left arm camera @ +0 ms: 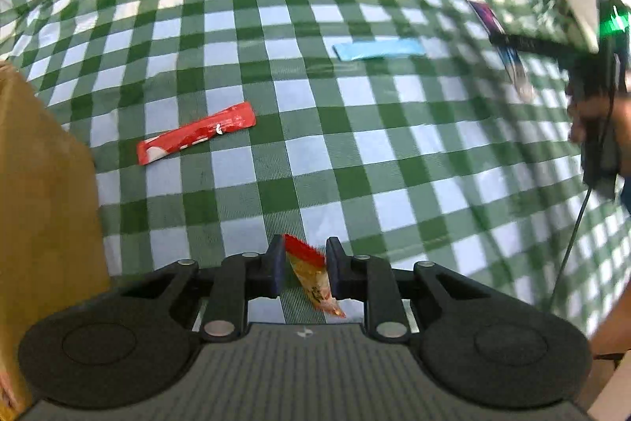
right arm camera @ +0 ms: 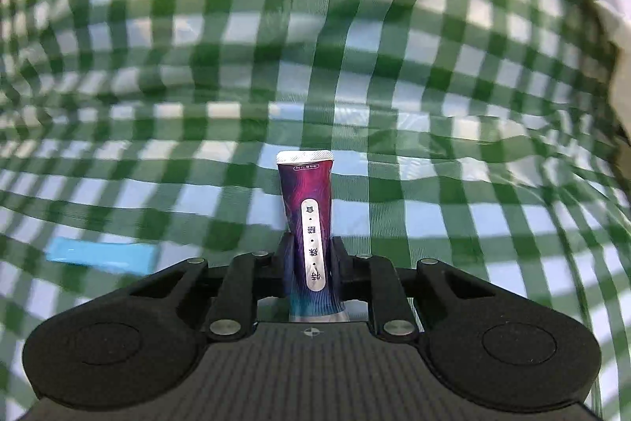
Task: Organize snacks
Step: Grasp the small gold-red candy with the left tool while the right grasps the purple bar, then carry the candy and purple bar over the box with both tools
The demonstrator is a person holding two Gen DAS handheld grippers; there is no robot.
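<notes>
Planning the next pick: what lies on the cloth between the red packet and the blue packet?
Nothing: in the left wrist view, only bare checked cloth separates red packet from blue packet.

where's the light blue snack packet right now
The light blue packet lies flat on the checkered cloth, centre-right in the left wrist view, beyond the red packet.

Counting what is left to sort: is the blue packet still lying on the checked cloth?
Yes, the blue packet lies flat on the checked cloth, clear of both grippers.

Four snack packets are counted: one red (left arm camera: 196, 133) at nine o'clock, one blue (left arm camera: 378, 49) at twelve, one purple (right arm camera: 309, 227), one orange (left arm camera: 315, 283). One brown box (left arm camera: 43, 216) is seen.
</notes>
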